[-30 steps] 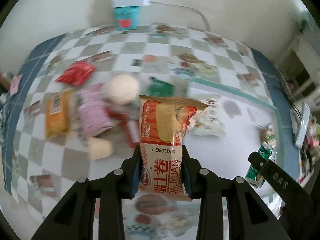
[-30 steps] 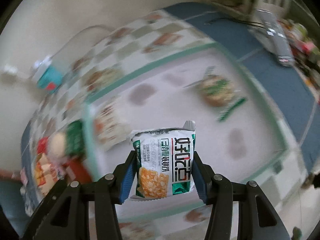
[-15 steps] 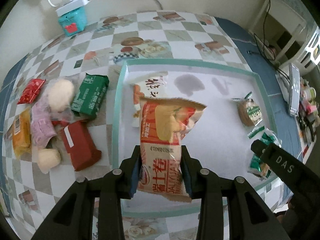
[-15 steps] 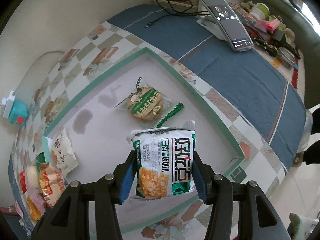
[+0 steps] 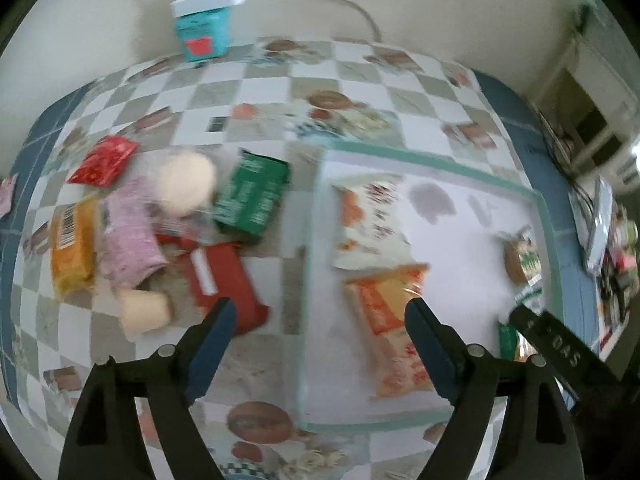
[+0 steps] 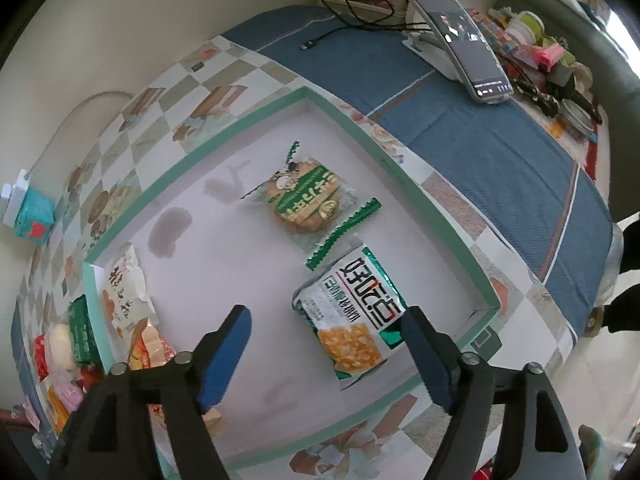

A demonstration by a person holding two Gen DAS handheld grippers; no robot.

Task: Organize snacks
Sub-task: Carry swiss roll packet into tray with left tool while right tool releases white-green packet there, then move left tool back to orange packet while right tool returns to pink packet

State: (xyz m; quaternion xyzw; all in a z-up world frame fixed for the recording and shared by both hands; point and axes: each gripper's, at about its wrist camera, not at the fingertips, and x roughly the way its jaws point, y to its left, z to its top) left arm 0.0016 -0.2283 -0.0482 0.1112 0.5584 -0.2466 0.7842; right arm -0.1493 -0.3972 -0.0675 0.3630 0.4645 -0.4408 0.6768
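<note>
A shallow white tray with a green rim (image 6: 404,172) (image 5: 316,240) lies on the checkered tablecloth. My left gripper (image 5: 320,320) is open and empty above the tray's left edge; the orange snack pack (image 5: 392,320) lies in the tray by its right finger. My right gripper (image 6: 326,328) is open and empty; the green-and-white corn snack pack (image 6: 356,316) lies in the tray beside its right finger. A round green-wrapped biscuit (image 6: 304,200) and a white-and-orange pack (image 6: 124,292) (image 5: 368,220) also lie in the tray.
Left of the tray lie loose snacks: a green pack (image 5: 252,196), a dark red pack (image 5: 224,284), a pink pack (image 5: 132,236), an orange pack (image 5: 72,244), a red pack (image 5: 104,160) and round buns (image 5: 184,184). A teal box (image 5: 204,32) stands by the wall. A phone on a stand (image 6: 460,40) is at the right.
Both grippers have opened and let go of their packs. The orange pack and the corn snack pack now lie in the tray. The left gripper has swung back to the left.
</note>
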